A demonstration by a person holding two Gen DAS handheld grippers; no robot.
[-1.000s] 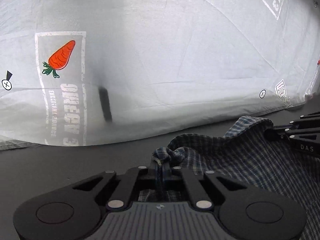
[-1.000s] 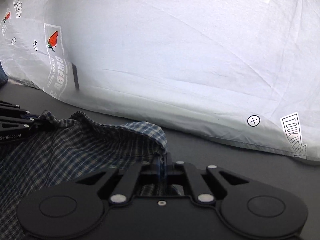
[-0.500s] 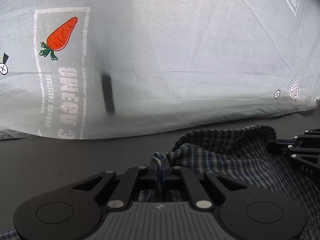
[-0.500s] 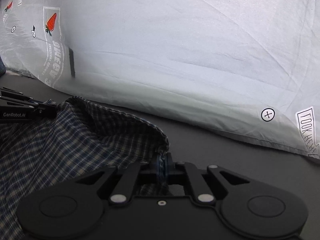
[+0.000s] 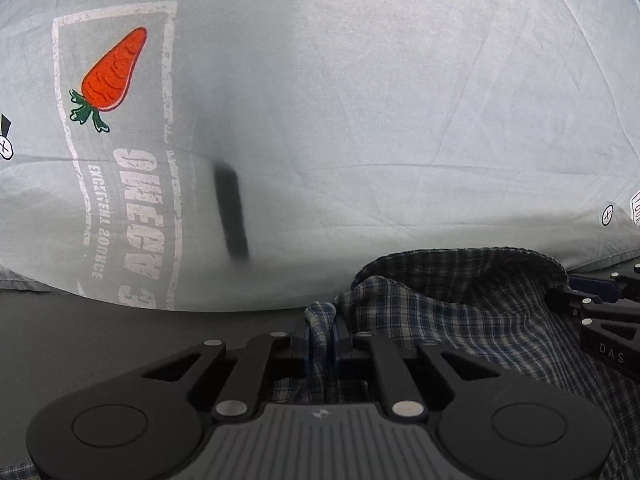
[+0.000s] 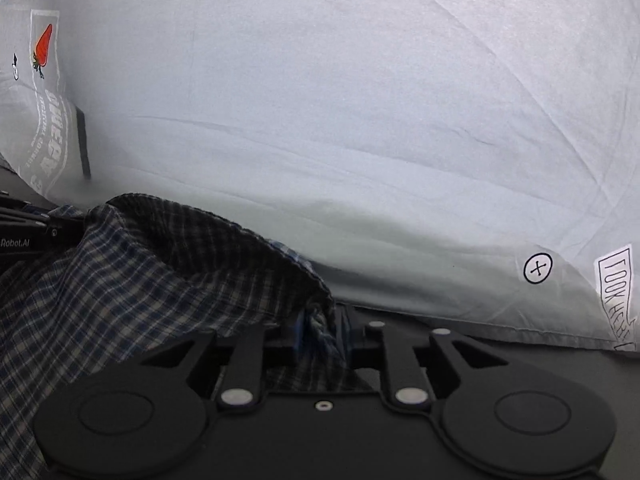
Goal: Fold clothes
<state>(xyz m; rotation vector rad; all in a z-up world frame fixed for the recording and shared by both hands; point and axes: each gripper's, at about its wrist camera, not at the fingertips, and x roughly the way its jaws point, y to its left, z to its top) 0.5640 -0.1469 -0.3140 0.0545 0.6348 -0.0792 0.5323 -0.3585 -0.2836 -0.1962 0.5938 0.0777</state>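
While both tongs sit low over the dark surface point(image 5: 120, 344), step reads as release at the end of a fold: plaid shirt point(image 5: 460, 320) edge carried toward the pale printed sheet point(image 5: 360, 100) and being let go. Left gripper point(image 5: 322, 344): jaws have just been opening, now parted a little, a bunched shirt corner between the fingers, looks slack, not pinched. Right gripper point(image 6: 320, 332): jaws have just been opening too, spread wider, with the other shirt corner point(image 6: 316, 320) draped loose in the gap, closer to the left finger.

Shirt position: hem runs between the two tongs, humped up in an arch ahead of and inward from each tip; body of the cloth trails back under and behind both tools. Sheet hangs just beyond the fingertips. Right gripper shows at the right edge of the left wrist view, close by.

Next move, my guess: pull both tongs straight back, clear of the fabric without snagging the corners, then regrip for the next fold. Risk: corner catches on a finger and drags the fold open.
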